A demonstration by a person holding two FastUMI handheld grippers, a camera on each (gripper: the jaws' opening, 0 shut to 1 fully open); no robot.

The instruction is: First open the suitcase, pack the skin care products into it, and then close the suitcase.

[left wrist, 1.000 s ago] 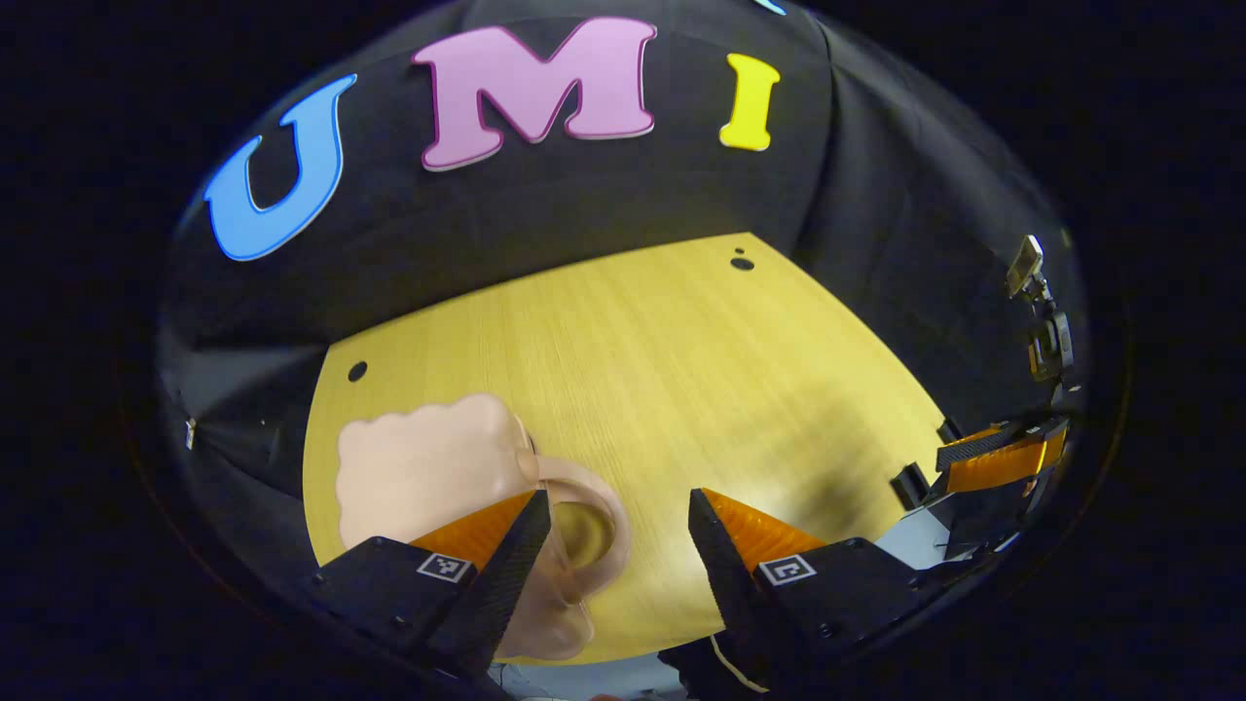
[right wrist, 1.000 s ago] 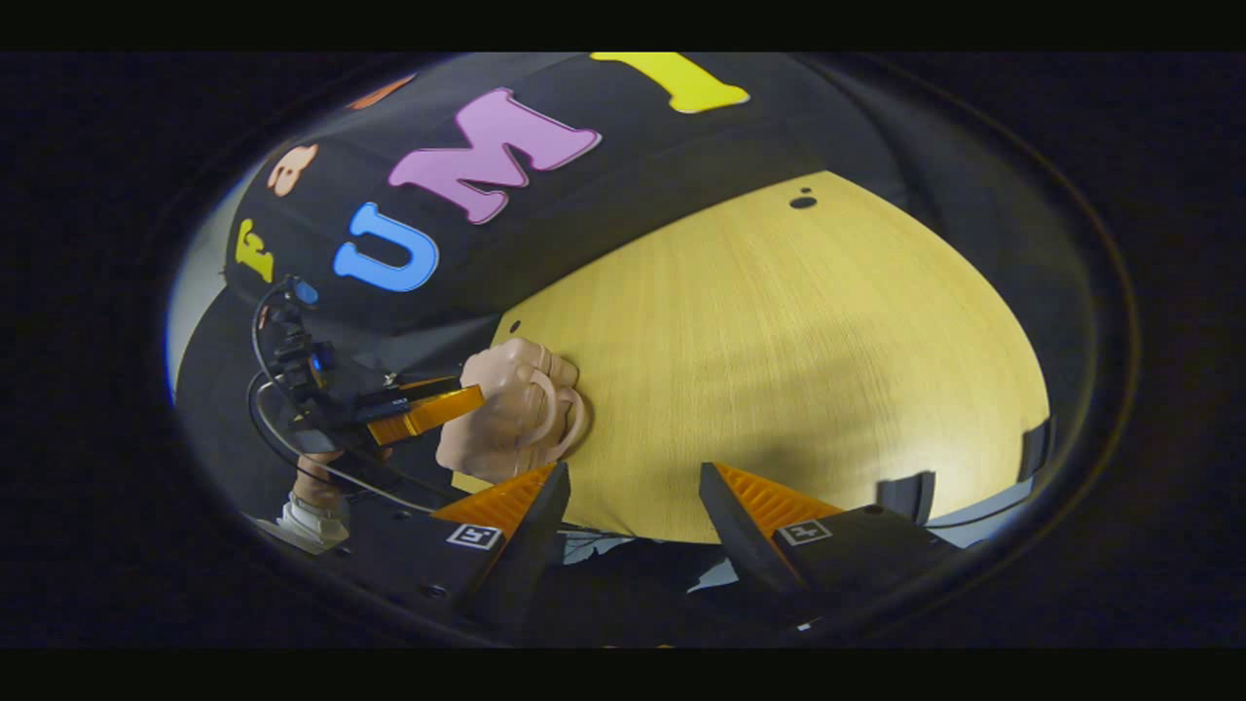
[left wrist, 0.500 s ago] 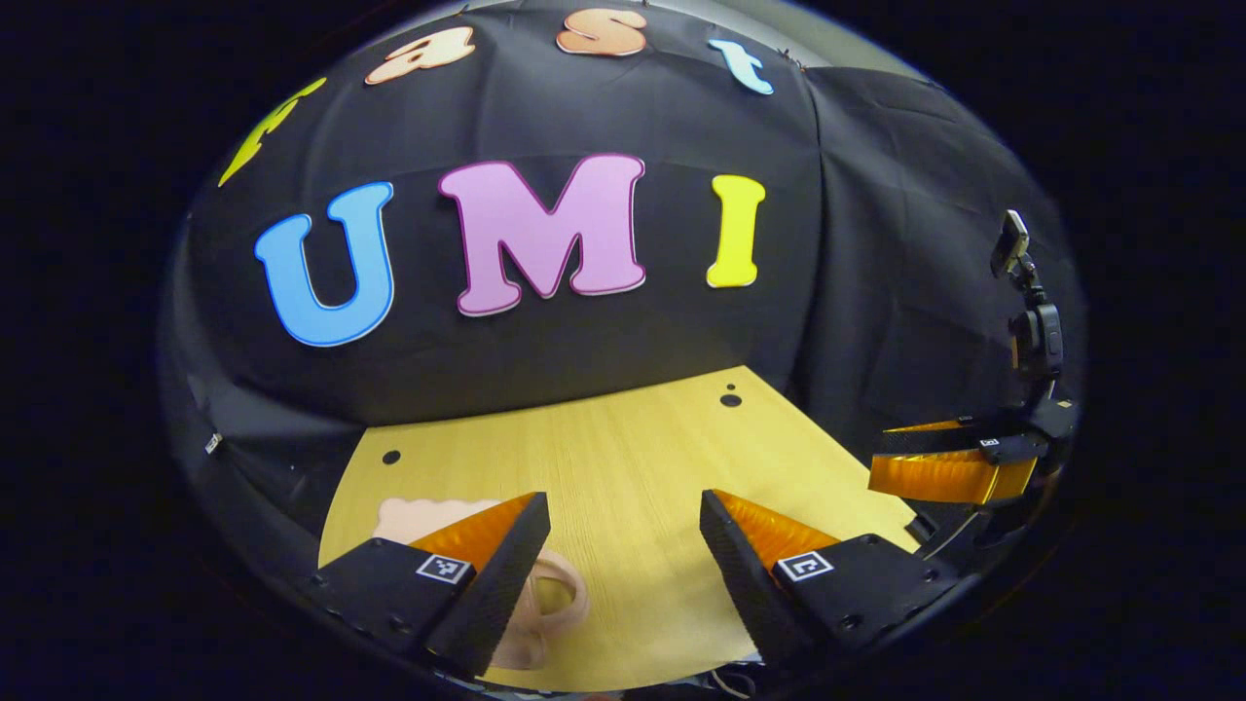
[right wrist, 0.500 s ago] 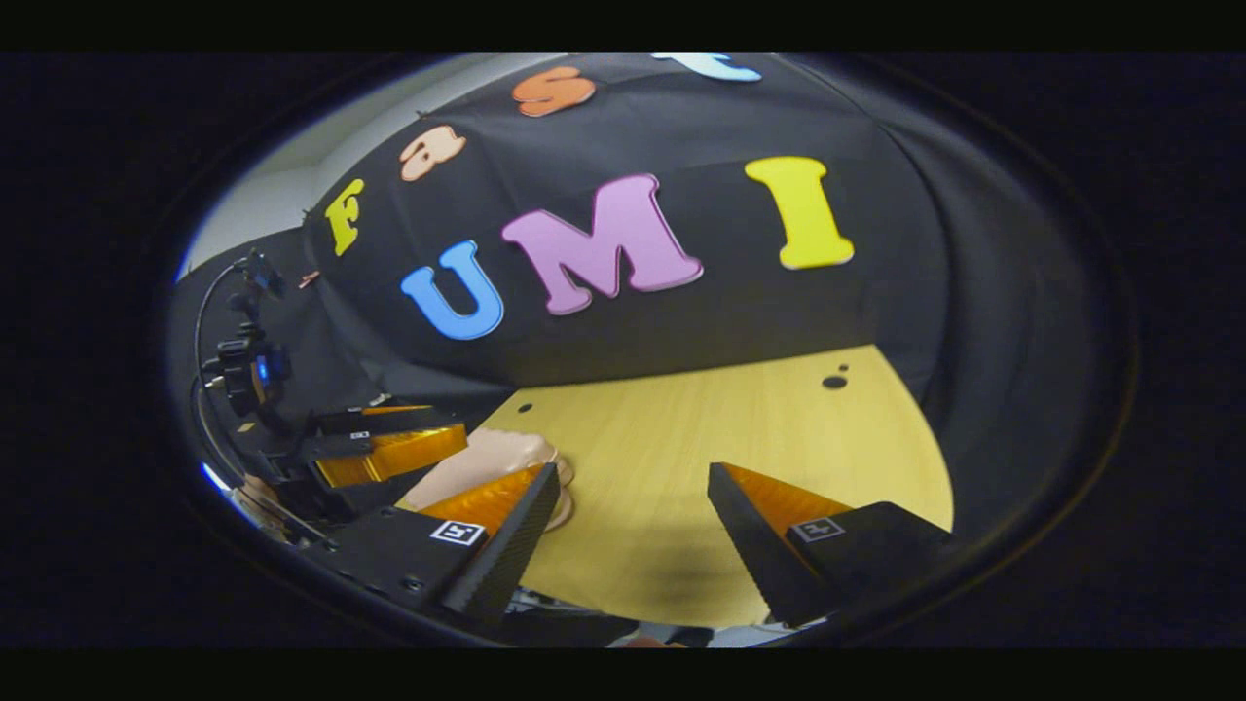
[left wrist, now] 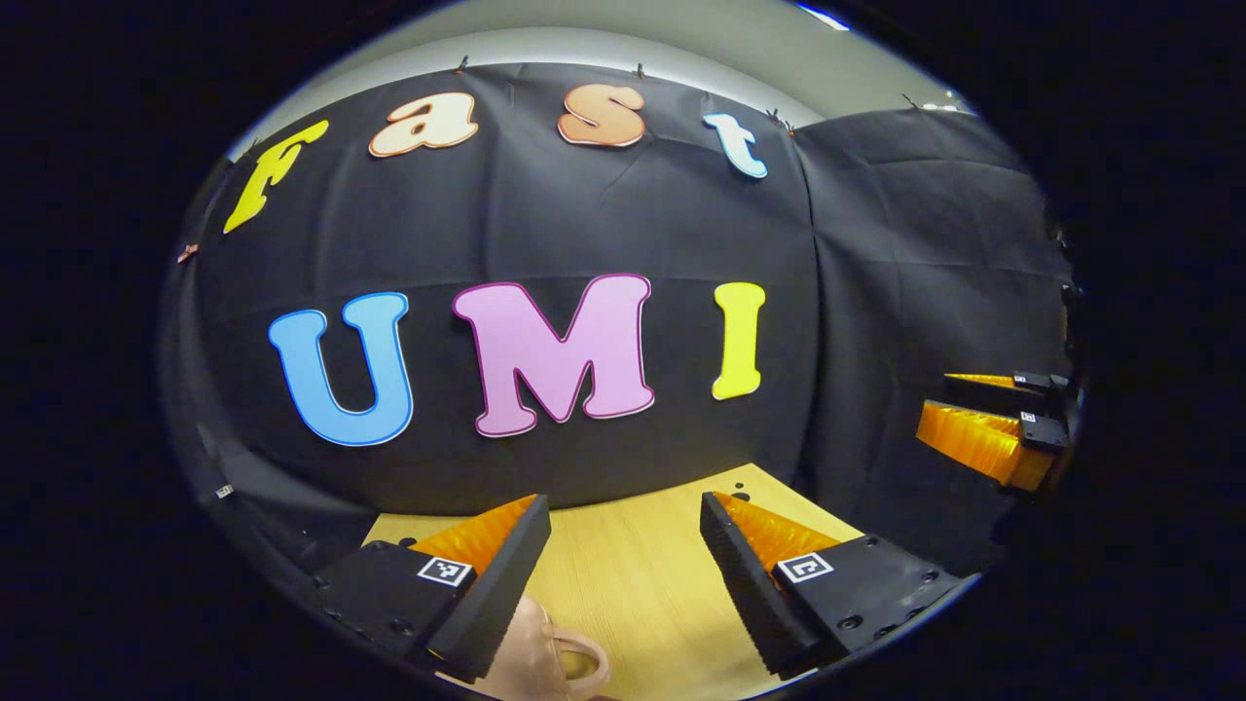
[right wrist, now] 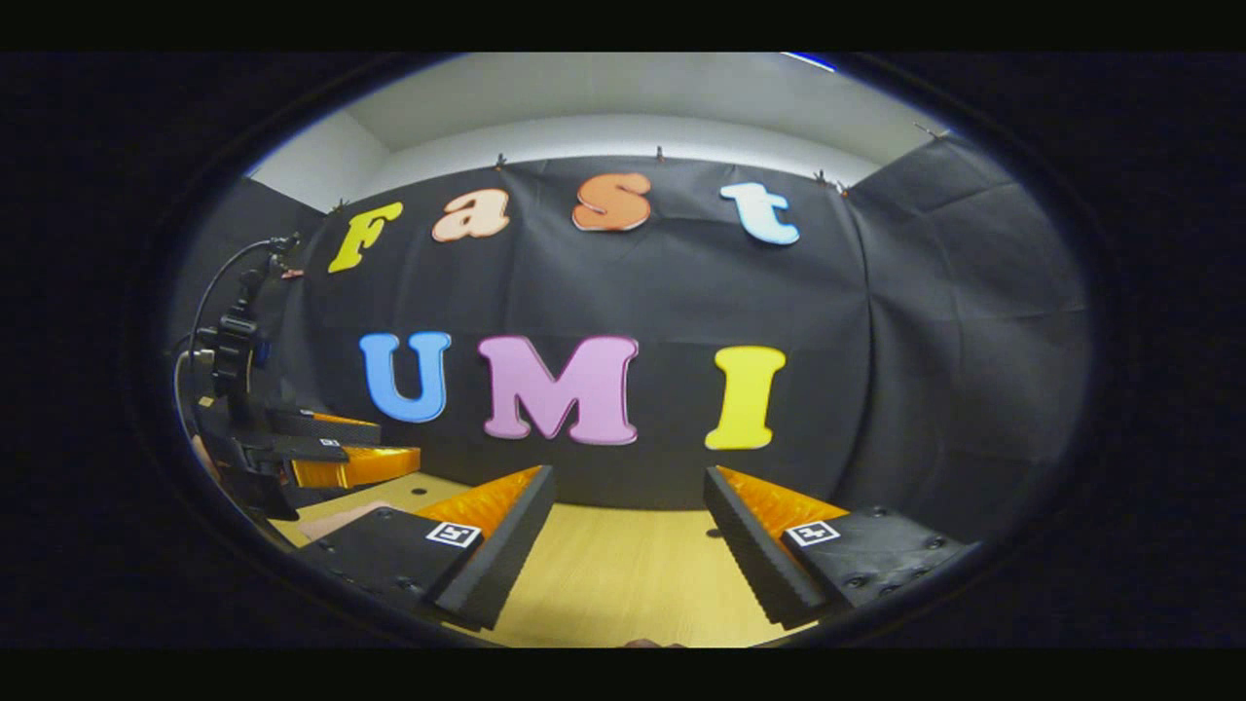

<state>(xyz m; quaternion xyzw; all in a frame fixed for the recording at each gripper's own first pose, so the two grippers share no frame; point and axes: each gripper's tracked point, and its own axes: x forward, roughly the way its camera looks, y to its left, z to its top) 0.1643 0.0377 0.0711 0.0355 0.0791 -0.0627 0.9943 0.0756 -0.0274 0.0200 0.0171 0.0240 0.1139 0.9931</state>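
Both grippers, left (left wrist: 625,545) and right (right wrist: 629,516), gape above table (left wrist: 633,594).

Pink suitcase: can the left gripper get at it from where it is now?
Probably yes. The pink suitcase lies on the table just below the left gripper, beside its left finger. The jaws stand open and empty, with nothing between. It points at the wall, so it would have to tip down.
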